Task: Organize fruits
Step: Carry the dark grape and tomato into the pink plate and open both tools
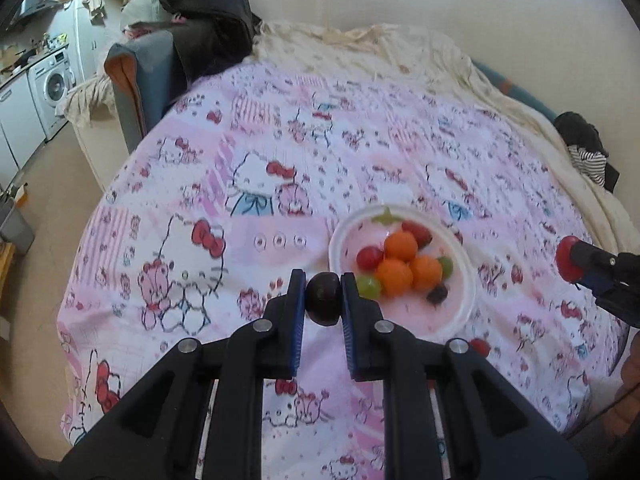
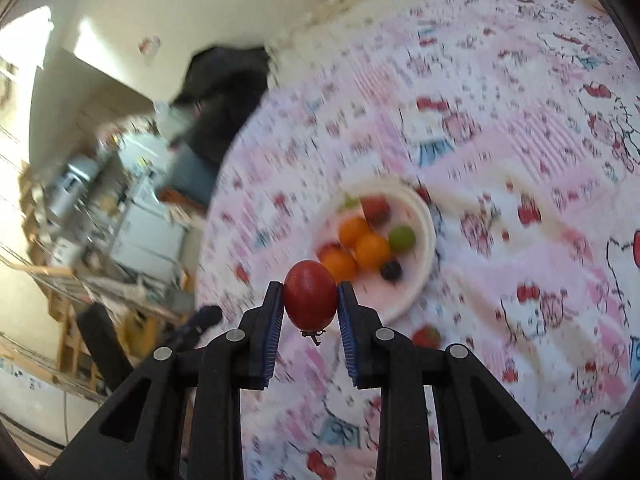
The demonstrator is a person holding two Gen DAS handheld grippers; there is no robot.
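A white plate point(image 1: 460, 304) sits on the pink patterned bedspread and holds three oranges point(image 1: 394, 277), green grapes point(image 1: 368, 286), a red tomato point(image 1: 369, 258), a strawberry point(image 1: 418, 232) and a dark grape point(image 1: 437, 294). My left gripper point(image 1: 323, 298) is shut on a dark plum point(image 1: 323, 299), held just left of the plate. My right gripper point(image 2: 310, 300) is shut on a red tomato point(image 2: 310, 295), held in front of the plate point(image 2: 424, 240); it also shows in the left wrist view point(image 1: 568, 265) at the right. A small strawberry point(image 2: 426, 336) lies on the bedspread beside the plate.
The bedspread point(image 1: 260, 208) covers a bed with a cream blanket point(image 1: 400, 52) at the far side. Dark clothes point(image 1: 212, 20) lie at the far left corner, more clothes point(image 1: 588, 152) at the right. A washing machine point(image 1: 52, 84) stands beyond the bed on the left.
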